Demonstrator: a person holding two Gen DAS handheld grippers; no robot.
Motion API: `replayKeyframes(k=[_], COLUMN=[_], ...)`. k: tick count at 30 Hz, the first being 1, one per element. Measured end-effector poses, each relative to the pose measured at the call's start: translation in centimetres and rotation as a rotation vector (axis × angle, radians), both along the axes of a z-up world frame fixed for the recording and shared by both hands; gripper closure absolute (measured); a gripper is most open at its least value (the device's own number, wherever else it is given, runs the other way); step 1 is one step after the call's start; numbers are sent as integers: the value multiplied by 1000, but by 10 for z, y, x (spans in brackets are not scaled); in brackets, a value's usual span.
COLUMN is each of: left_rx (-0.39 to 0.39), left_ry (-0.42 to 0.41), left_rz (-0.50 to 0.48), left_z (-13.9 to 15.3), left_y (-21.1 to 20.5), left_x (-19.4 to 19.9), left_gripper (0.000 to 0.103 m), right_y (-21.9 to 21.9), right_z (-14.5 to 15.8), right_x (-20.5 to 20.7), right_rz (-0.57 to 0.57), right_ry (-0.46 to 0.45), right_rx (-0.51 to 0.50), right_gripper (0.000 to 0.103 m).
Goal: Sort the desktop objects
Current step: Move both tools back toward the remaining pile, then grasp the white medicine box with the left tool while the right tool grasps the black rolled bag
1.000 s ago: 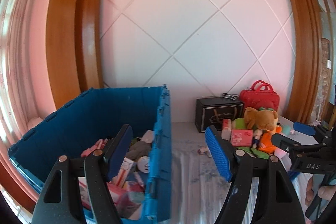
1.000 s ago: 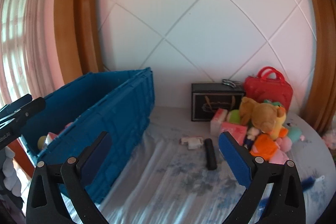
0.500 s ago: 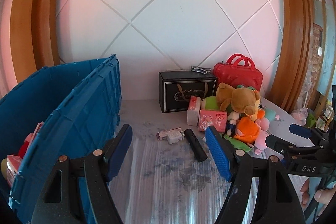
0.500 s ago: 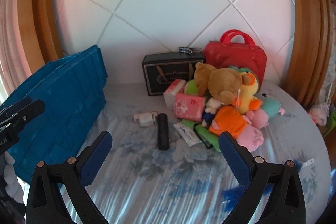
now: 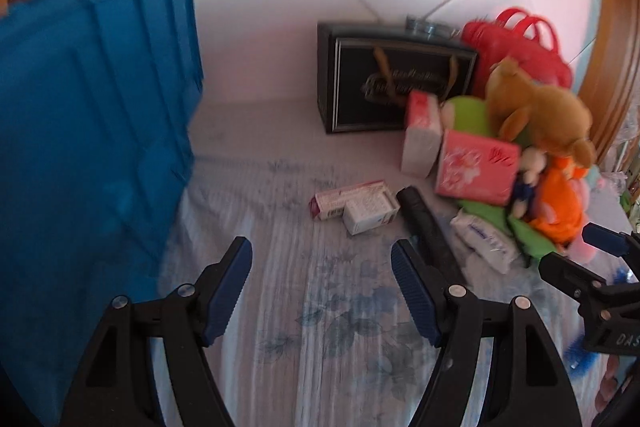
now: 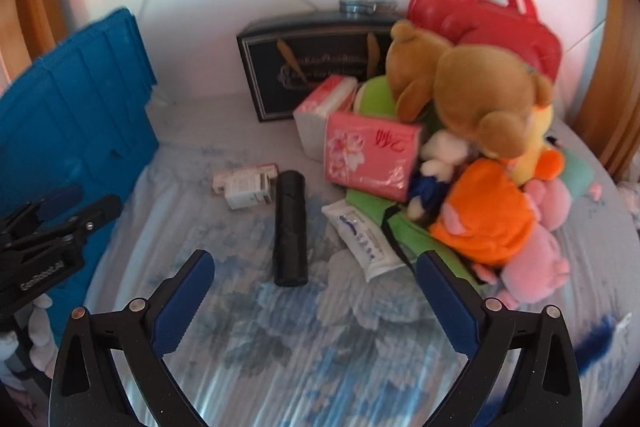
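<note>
White padded wall w/ diagonal seams backs the scene, framed by curved glossy wood trim at the sides. Surface below is a ribbed, shiny cloth (image 6: 280, 359) w/ faded blue flower print, wrinkled in places.

Blue crate (image 5: 88, 147), hard ribbed plastic, stands at the left edge of both views; only its outer wall shows. Black roll (image 6: 291, 227), matte cylinder of bag-like film, lies on the cloth near centre, w/ two small white-and-pink cartons (image 6: 246, 187) just beside its far end on the left. Flat white soft pack (image 6: 362, 233) w/ blue print lies to the right of the roll. Behind: pink tissue pack (image 6: 370, 155), glossy wrap w/ flower print, leaning against a second tissue pack (image 6: 322, 107). Black box (image 6: 316, 63) w/ gold lettering stands at the wall; red hard-shell case (image 6: 492, 23) w/ loop handles beside it. Heap of plush: brown bear (image 6: 472, 95) on top, orange plush (image 6: 486, 213) and pink plush (image 6: 536, 255) below, green fabric underneath.

Left gripper (image 5: 322, 287): black frame, blue ridged pads, jaws abt half apart, nothing between them, above bare cloth; its right pad covers the near end of the roll in the left wrist view. Right gripper (image 6: 314, 303): jaws wide, have just been closing slightly, empty, hanging over cloth short of the roll and soft pack.
</note>
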State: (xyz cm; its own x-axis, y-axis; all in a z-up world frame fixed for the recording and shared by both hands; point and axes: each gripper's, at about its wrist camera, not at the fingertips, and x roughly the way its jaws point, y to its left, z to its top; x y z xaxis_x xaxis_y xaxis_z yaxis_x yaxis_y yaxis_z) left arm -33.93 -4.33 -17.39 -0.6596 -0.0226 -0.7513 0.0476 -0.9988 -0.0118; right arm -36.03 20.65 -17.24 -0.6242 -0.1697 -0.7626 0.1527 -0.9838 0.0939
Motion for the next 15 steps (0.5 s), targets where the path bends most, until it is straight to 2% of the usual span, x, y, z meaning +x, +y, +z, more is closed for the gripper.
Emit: replayKeyframes(k=[1, 6, 9, 12, 14, 15], left_rx=[0, 33, 68, 51, 106, 94], left_ry=[-12, -53, -77, -101, -86, -72], left_rz=[-1, -20, -43, -51, -65, -61], left_z=[-9, -59, -83, -104, -112, -112], left_y=[2, 22, 35, 45, 44, 44], left_x=[-8, -68, -98, -122, -130, -130], left_gripper=[31, 31, 31, 29, 30, 31], right_y=[-2, -2, 1, 4, 7, 7], right_z=[-9, -49, -66, -79, -86, -89], right_x=[-9, -47, -61, -68, -71, -73], right_rz=[3, 1, -3, -12, -18, -16], right_ry=[-16, -79, -101, -117, -129, -135], right_rx=[2, -5, -14, -22, -31, -33], right_gripper=[10, 18, 19, 19, 19, 19])
